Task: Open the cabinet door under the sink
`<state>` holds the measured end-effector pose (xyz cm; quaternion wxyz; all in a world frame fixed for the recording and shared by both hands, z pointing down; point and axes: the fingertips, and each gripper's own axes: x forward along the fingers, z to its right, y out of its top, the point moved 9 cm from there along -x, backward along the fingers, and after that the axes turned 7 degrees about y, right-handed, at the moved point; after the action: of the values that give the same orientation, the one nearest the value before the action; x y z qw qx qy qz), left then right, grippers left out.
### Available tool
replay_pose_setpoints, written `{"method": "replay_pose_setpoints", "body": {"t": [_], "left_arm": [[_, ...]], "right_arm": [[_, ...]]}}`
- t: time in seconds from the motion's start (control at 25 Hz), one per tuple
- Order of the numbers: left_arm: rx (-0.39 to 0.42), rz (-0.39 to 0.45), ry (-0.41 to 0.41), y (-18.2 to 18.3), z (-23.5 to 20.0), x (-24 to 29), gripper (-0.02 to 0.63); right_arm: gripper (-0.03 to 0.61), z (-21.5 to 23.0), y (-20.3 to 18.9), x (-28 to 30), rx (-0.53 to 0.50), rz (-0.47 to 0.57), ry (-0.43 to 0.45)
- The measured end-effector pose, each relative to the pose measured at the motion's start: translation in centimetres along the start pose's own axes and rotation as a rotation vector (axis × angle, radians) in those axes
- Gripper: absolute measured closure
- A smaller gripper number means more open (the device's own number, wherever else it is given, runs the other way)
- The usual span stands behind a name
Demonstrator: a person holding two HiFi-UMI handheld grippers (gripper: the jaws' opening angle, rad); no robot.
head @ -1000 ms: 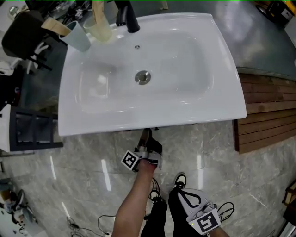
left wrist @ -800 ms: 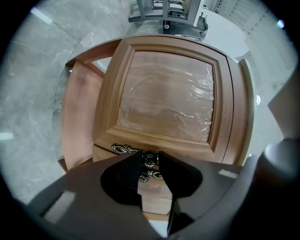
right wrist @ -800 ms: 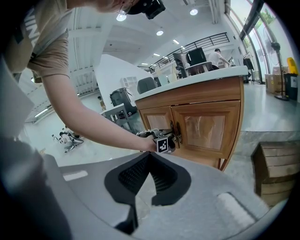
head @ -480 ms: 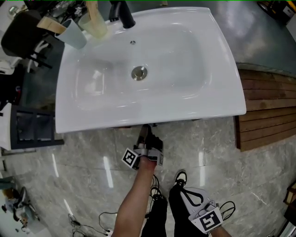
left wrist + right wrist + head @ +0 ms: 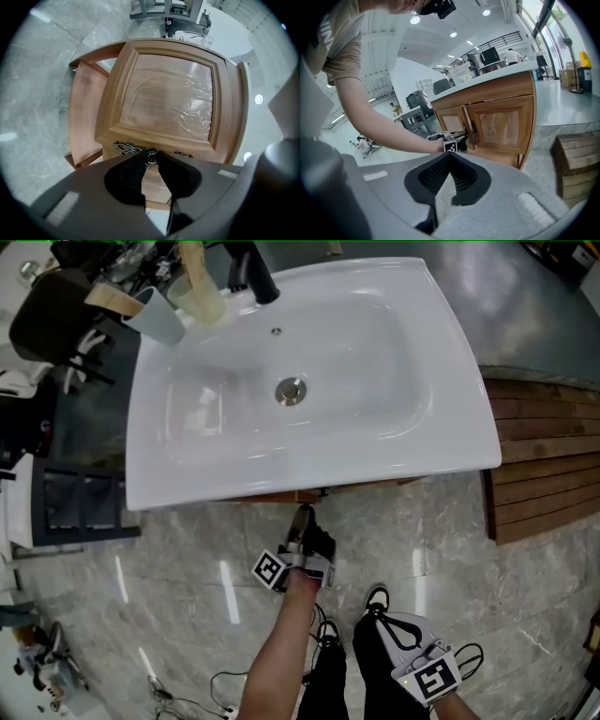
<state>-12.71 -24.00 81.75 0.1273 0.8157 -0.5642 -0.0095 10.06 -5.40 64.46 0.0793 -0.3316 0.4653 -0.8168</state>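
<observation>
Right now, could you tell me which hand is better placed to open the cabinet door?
Left hand-held gripper: its jaws have just been closing on the door knob. Right hand-held gripper hangs back, shut.

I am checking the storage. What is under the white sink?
A wooden cabinet with two panelled doors stands under the sink. The doors cover its inside, so any contents cannot be seen.
</observation>
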Motion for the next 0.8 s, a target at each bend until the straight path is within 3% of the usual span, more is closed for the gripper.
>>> {"method": "replay_pose_setpoints", "body": {"t": [0.8], "left_arm": [[0.075, -0.270, 0.040, 2.8, -1.2, -10.4, 0.512]], "right_arm": [[0.577, -7.7, -2.2, 2.2, 0.007, 0.032, -0.052]]}}
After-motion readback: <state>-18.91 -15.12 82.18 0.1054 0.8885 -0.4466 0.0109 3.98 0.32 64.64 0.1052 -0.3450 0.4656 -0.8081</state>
